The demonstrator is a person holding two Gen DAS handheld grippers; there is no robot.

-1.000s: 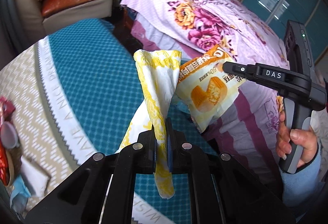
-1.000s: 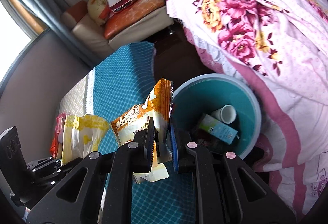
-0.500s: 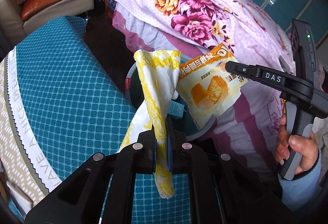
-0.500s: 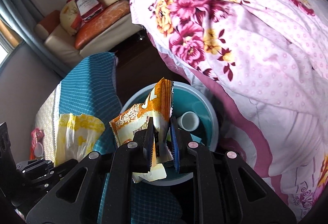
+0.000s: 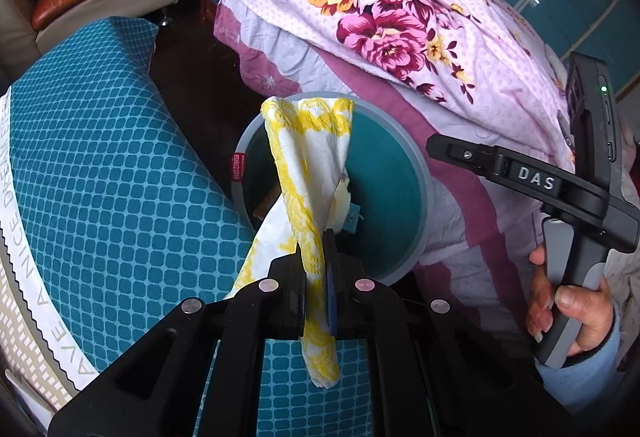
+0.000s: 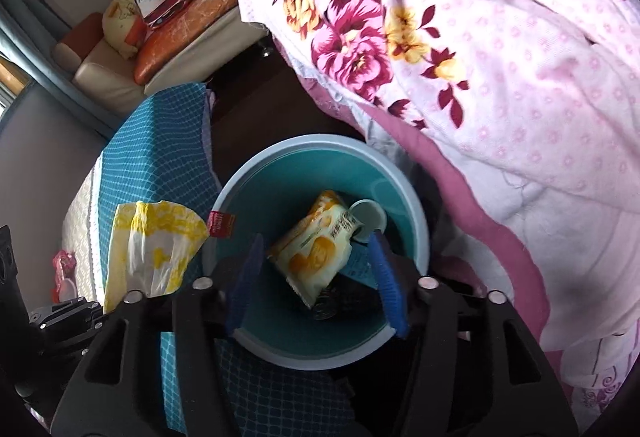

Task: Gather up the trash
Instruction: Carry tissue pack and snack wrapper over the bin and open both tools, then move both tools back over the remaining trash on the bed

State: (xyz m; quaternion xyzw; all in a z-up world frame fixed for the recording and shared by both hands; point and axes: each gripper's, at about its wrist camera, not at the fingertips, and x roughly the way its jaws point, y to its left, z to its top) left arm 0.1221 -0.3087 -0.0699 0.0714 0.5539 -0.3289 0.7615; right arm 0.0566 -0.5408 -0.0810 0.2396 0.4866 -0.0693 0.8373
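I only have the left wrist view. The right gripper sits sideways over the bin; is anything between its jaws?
Observer: The right gripper has its jaws opening. An orange snack bag is below them inside the teal bin, and neither pad touches it.
Operator: Anything else in there?
Observer: A white cup lies partly behind the bag.
Operator: Is my yellow wrapper over the opening?
Observer: From the right wrist view the yellow wrapper appears beside the rim, over the blue cloth.
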